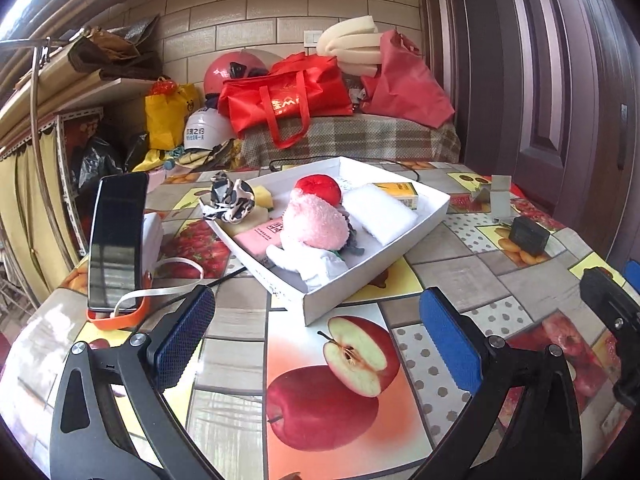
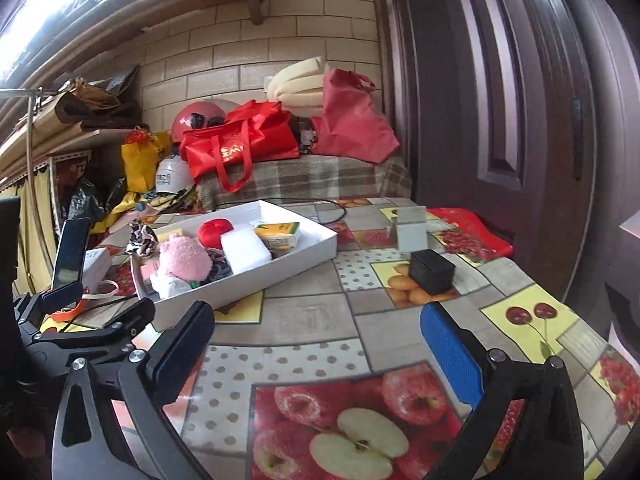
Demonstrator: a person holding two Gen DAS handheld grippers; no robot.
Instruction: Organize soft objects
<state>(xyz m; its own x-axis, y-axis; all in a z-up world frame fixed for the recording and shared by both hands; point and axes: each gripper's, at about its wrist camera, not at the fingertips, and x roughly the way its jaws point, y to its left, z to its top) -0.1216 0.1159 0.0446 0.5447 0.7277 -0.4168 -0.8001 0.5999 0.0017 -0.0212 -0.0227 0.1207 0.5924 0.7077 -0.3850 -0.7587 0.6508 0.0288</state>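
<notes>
A white shallow box (image 1: 360,280) (image 2: 280,268) sits on the fruit-print table. In it lie a pink plush toy (image 1: 314,224) (image 2: 184,258), a red round cushion (image 1: 320,188) (image 2: 216,230), a white foam pad (image 1: 380,212) (image 2: 244,252), a yellow carton (image 1: 400,192) (image 2: 280,234), a pink packet (image 1: 260,236) and a yellow sponge (image 1: 262,196). A black-and-white patterned cloth (image 1: 230,196) (image 2: 142,240) rests at the box's left rim. My left gripper (image 1: 316,344) is open and empty, in front of the box. My right gripper (image 2: 320,352) is open and empty, right of the box.
A black phone (image 1: 118,240) (image 2: 72,252) stands in an orange holder at the left. A small black box (image 1: 528,234) (image 2: 432,272) and a white stand (image 2: 410,230) sit at the right. Red bags (image 1: 288,96) and helmets lie on a bench behind the table.
</notes>
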